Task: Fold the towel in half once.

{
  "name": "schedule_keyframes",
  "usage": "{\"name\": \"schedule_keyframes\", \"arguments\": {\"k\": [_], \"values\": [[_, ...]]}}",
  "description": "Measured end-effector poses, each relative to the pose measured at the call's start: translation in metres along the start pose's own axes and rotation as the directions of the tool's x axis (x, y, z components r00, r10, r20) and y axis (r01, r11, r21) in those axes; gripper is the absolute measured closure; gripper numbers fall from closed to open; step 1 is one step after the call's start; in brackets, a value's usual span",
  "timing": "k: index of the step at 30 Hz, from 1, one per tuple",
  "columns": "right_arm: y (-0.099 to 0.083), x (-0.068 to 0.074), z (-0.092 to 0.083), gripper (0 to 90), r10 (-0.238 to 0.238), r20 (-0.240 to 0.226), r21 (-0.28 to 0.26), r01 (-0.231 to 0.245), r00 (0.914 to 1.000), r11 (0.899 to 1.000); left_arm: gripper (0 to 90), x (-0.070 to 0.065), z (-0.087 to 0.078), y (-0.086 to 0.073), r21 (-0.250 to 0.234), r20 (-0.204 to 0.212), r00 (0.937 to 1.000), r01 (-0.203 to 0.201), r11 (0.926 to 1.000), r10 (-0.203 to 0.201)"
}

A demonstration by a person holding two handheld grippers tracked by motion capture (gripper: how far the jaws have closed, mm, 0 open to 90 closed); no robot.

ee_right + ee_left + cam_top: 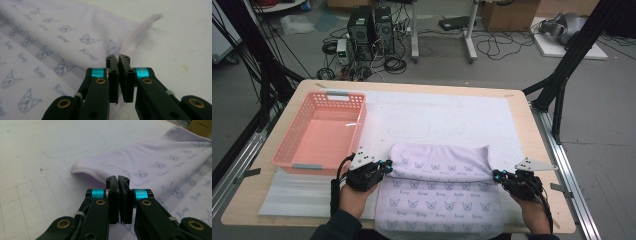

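A lilac cloth (439,175) printed with small cat faces lies on the white mat near the table's front edge, its far part folded back over itself. My left gripper (388,164) is at the fold's left end, shut on the stitched hem of the cloth (155,157); in the left gripper view the jaws (117,178) meet with the hem running between them. My right gripper (496,174) holds the right end, its jaws (117,58) shut on the seamed edge of the cloth (62,32). A hand holds each gripper from the bottom of the high view.
A pink plastic basket (360,125) stands open on the table's left half, just beyond my left gripper. A white foam sheet (297,195) lies at the front left. The white mat (442,115) stretches beyond the cloth. The wooden table edge (532,150) runs close to my right gripper.
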State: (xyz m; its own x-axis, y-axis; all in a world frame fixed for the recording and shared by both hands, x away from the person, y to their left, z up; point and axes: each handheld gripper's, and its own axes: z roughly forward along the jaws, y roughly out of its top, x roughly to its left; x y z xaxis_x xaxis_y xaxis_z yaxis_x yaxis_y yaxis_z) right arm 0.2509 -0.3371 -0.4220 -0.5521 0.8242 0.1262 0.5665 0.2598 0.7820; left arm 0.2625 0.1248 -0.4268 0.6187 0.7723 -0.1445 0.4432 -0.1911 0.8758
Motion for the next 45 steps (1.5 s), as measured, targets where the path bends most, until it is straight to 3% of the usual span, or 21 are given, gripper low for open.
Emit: {"name": "schedule_keyframes", "arguments": {"k": [2, 3, 5, 7, 9, 13, 16, 20, 22, 23, 27, 30, 32, 33, 34, 35, 36, 38, 41, 45], "values": [[-0.002, 0.000, 0.001, 84.3, 0.006, 0.002, 0.014, -0.006, 1.0000, 1.000, 83.6, 0.001, 0.002, -0.006, 0.003, -0.007, 0.9999, 0.011, 0.9999, -0.011], [-0.002, 0.000, 0.002, 81.9, 0.010, 0.005, 0.022, -0.010, 0.9999, 1.000, 75.2, 0.003, 0.005, -0.007, 0.009, -0.011, 0.9996, 0.028, 0.9996, -0.028], [-0.002, -0.001, 0.004, 68.8, 0.017, 0.022, 0.024, -0.017, 0.9996, 1.000, 55.1, 0.006, 0.010, -0.007, 0.022, 0.004, 0.9984, 0.056, 0.9982, -0.056], [0.001, -0.002, 0.004, 58.5, 0.039, 0.038, 0.009, -0.039, 0.9985, 0.999, 44.0, 0.008, 0.014, -0.004, 0.025, 0.006, 0.9967, 0.080, 0.9965, -0.080], [0.005, -0.004, 0.005, 49.3, 0.054, 0.057, -0.017, -0.054, 0.9969, 0.998, 35.6, 0.010, 0.018, 0.000, 0.014, -0.021, 0.9962, 0.085, 0.9963, -0.085], [0.016, -0.011, 0.012, 45.9, 0.085, 0.078, -0.027, -0.083, 0.9933, 0.996, 31.7, 0.021, 0.032, 0.014, 0.030, -0.005, 0.9917, 0.129, 0.9912, -0.129], [0.026, -0.019, 0.026, 43.1, 0.109, 0.092, -0.010, -0.109, 0.9897, 0.994, 31.9, 0.028, 0.046, 0.022, 0.066, -0.025, 0.9899, 0.141, 0.9878, -0.140], [0.039, -0.028, 0.048, 41.7, 0.112, 0.109, 0.047, -0.118, 0.9877, 0.992, 31.4, 0.038, 0.057, 0.030, 0.045, -0.054, 0.9849, 0.167, 0.9849, -0.164], [0.043, -0.030, 0.057, 41.5, 0.113, 0.123, 0.075, -0.123, 0.9859, 0.990, 30.6, 0.042, 0.061, 0.034, 0.035, -0.076, 0.9863, 0.149, 0.9882, -0.146], [0.045, -0.032, 0.062, 41.6, 0.115, 0.126, 0.091, -0.126, 0.9854, 0.988, 30.3, 0.044, 0.064, 0.036, 0.054, -0.079, 0.9859, 0.152, 0.9869, -0.148], [0.048, -0.033, 0.075, 45.5, 0.102, 0.144, 0.133, -0.122, 0.9843, 0.984, 31.6, 0.052, 0.076, 0.041, 0.112, -0.095, 0.9849, 0.155, 0.9815, -0.144], [0.048, -0.033, 0.080, 52.7, 0.072, 0.162, 0.157, -0.098, 0.9842, 0.983, 40.5, 0.054, 0.082, 0.040, 0.141, -0.093, 0.9869, 0.144, 0.9794, -0.132], [0.048, -0.033, 0.079, 60.4, 0.060, 0.177, 0.162, -0.089, 0.9823, 0.983, 51.4, 0.053, 0.086, 0.036, 0.197, -0.076, 0.9930, 0.104, 0.9749, -0.091], [0.048, -0.035, 0.079, 66.1, 0.052, 0.178, 0.163, -0.082, 0.9826, 0.983, 58.3, 0.051, 0.088, 0.034, 0.221, -0.070, 0.9968, 0.054, 0.9737, -0.039], [0.048, -0.036, 0.078, 74.9, 0.051, 0.176, 0.166, -0.081, 0.9831, 0.983, 65.5, 0.048, 0.087, 0.033, 0.220, -0.088, 0.9958, -0.005, 0.9754, 0.025], [0.048, -0.037, 0.076, 82.7, 0.059, 0.161, 0.168, -0.086, 0.9852, 0.982, 75.0, 0.049, 0.087, 0.033, 0.219, -0.065, 0.9977, -0.006, 0.9758, 0.021], [0.048, -0.037, 0.076, 84.3, 0.055, 0.161, 0.164, -0.081, 0.9855, 0.983, 85.0, 0.049, 0.086, 0.033, 0.220, -0.058, 0.9983, 0.009, 0.9754, 0.004], [0.047, -0.036, 0.075, 85.6, 0.053, 0.152, 0.149, -0.077, 0.9869, 0.986, 85.8, 0.048, 0.084, 0.033, 0.222, -0.058, 0.9983, 0.002, 0.9751, 0.011], [0.045, -0.035, 0.070, 85.6, 0.044, 0.135, 0.123, -0.061, 0.9899, 0.991, 85.9, 0.047, 0.076, 0.035, 0.167, -0.058, 0.9978, 0.042, 0.9851, -0.033], [0.044, -0.030, 0.055, 85.5, 0.035, 0.114, 0.071, -0.043, 0.9928, 0.997, 86.0, 0.041, 0.059, 0.042, 0.082, -0.017, 0.9986, 0.052, 0.9953, -0.051]]}}
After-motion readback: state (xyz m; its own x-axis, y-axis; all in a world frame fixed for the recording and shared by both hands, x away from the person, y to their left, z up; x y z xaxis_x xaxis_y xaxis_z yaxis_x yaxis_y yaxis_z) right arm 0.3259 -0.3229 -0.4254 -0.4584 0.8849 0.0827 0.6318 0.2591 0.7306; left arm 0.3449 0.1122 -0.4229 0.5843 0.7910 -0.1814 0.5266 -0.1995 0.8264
